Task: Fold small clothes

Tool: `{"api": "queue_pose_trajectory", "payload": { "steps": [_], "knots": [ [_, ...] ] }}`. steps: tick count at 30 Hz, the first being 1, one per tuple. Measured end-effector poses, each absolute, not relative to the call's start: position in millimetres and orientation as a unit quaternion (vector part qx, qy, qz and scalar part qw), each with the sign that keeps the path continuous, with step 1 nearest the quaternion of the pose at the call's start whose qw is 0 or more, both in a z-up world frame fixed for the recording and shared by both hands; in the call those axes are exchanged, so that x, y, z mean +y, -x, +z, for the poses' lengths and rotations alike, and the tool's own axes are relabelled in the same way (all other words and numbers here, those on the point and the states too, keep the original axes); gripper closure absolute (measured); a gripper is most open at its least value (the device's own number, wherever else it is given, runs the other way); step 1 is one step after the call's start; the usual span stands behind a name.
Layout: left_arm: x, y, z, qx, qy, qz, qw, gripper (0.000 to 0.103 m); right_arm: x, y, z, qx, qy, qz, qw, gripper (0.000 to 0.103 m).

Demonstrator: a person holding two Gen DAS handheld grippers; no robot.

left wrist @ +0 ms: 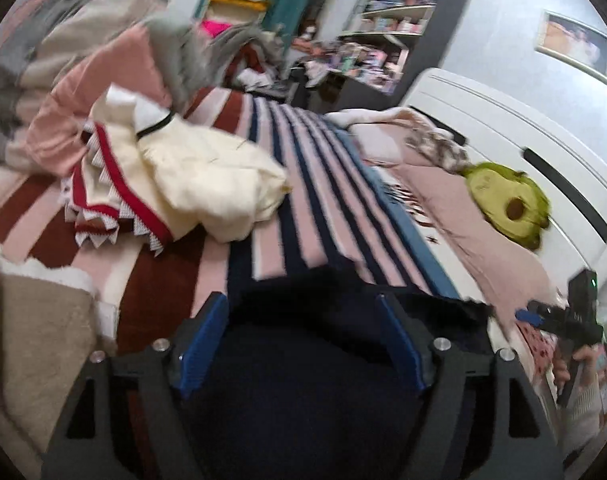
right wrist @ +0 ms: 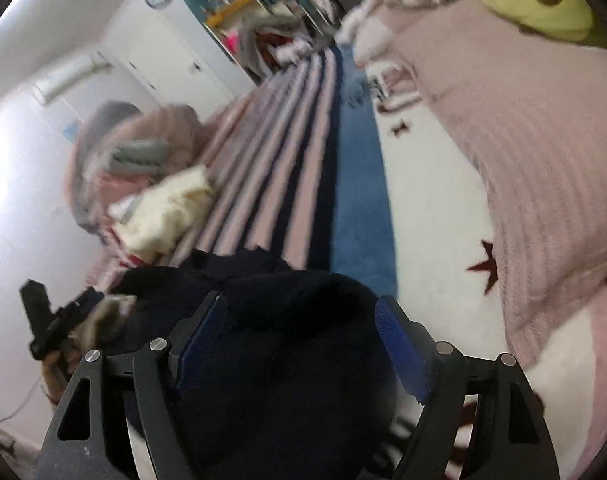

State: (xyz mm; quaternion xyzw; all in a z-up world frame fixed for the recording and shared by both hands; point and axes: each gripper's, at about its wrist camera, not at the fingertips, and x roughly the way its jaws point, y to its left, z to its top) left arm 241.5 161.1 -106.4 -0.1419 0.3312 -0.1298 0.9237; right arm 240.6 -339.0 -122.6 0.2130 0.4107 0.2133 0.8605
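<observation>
A dark navy garment [left wrist: 303,360] lies on the striped bedspread [left wrist: 303,184], right under my left gripper [left wrist: 303,320], whose blue-padded jaws stand wide open over it. The same garment [right wrist: 287,344] fills the space between the open jaws of my right gripper [right wrist: 301,320]. Neither gripper pinches the cloth. The right gripper also shows at the right edge of the left wrist view [left wrist: 559,320]; the left one shows at the left of the right wrist view [right wrist: 59,320].
A cream garment with red trim [left wrist: 175,184] and a pile of pink and grey clothes [left wrist: 103,64] lie at the left. A pink blanket [right wrist: 535,152] and a green plush toy [left wrist: 511,204] lie at the right. A beige fleece [left wrist: 35,340] sits near left.
</observation>
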Motion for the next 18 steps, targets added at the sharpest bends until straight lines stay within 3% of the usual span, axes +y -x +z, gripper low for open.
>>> {"api": "queue_pose_trajectory", "payload": {
  "steps": [2,4,6,13,18],
  "knots": [
    [151,-232,-101,0.331,0.141,-0.155,0.920,0.030,-332,-228,-113,0.401,-0.209,0.241,0.859,0.041],
    [140,-230,-103,0.339,0.151,-0.181,0.911,0.030,-315,-221,-110,0.393,-0.204,0.279,0.852,0.071],
    [127,-236,-111,0.353,0.158,-0.194,0.901,0.030,-294,-224,-116,0.402,-0.210,0.320,0.832,0.094],
    [106,-252,-148,0.393,0.155,-0.192,0.886,0.030,-236,-251,-167,0.491,-0.148,0.335,0.790,0.095],
    [122,-258,-173,0.412,0.153,-0.147,0.886,0.030,-253,-281,-169,0.460,-0.126,0.250,0.843,0.097]
  ]
}}
